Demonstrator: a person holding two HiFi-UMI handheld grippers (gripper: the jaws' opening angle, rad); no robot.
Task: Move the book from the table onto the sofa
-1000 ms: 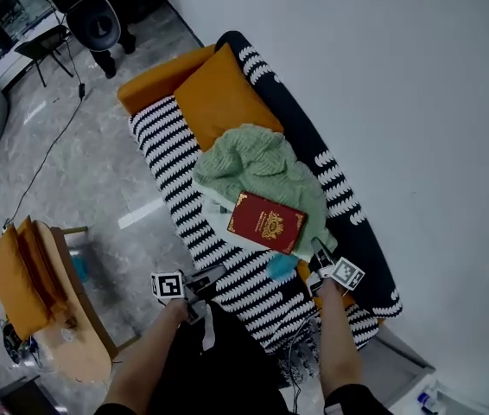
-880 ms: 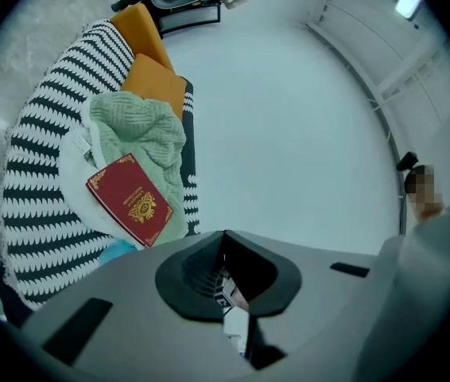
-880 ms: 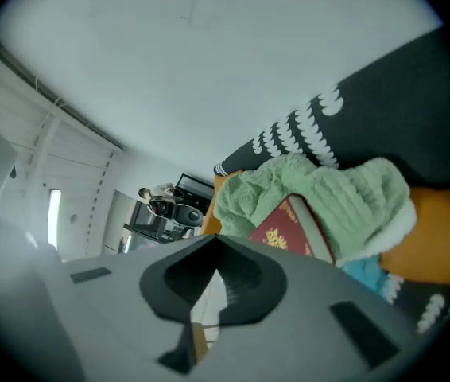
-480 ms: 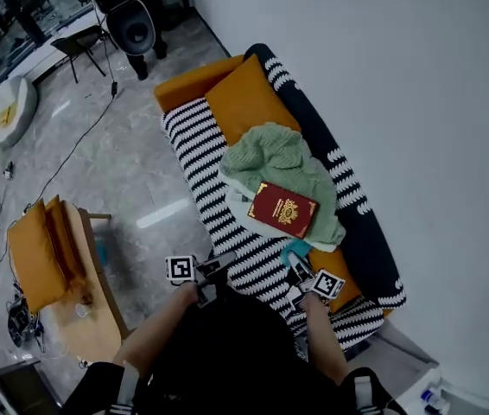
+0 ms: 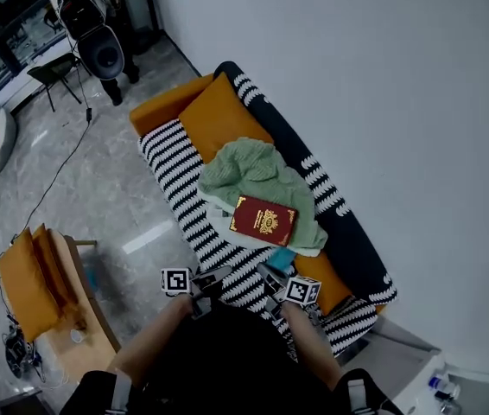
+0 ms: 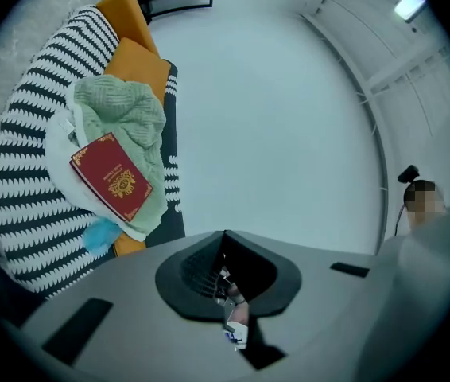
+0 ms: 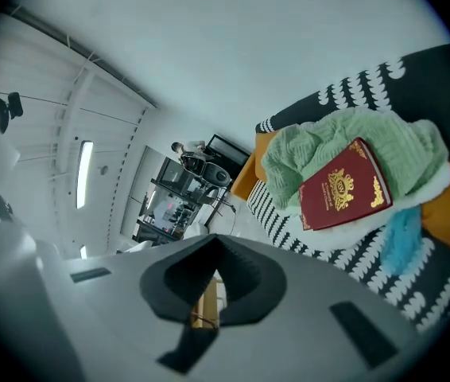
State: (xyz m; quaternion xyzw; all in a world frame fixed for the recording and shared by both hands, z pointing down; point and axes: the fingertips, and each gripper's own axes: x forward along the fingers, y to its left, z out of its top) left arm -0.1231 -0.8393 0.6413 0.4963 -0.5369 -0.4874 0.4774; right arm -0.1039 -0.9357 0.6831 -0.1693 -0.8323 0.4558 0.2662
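Your dark red hardcover book [image 5: 263,220], its gold emblem's lettering too small to read, lies on the green knitted blanket [image 5: 249,173] along the black-and-white striped sofa's [image 5: 172,156] back edge. Your left gripper [image 5: 215,276] and right gripper [image 5: 272,277] are both closed, holding nothing.

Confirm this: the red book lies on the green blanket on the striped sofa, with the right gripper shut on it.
No: the right gripper is shut on nothing. The right gripper view shows its jaws together, apart from the red book, which does lie on the green blanket on the striped sofa.

Overhead head view, low gripper views, shared sofa [image 5: 174,156]
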